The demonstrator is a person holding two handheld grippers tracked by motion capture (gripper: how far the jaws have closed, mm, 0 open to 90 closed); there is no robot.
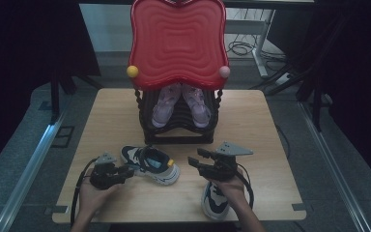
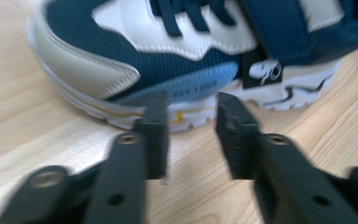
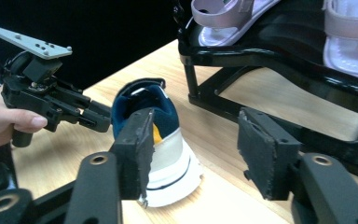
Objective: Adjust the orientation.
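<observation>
Here the left gripper [image 1: 125,172] – jaws parted, empty – nears the navy sneaker [image 1: 150,164] mid-table; the right gripper [image 1: 199,162] gapes empty too.

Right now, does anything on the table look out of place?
The two blue sneakers are split up: one lies crosswise between the tools, the other sits at the table's near edge under the right hand.
</observation>
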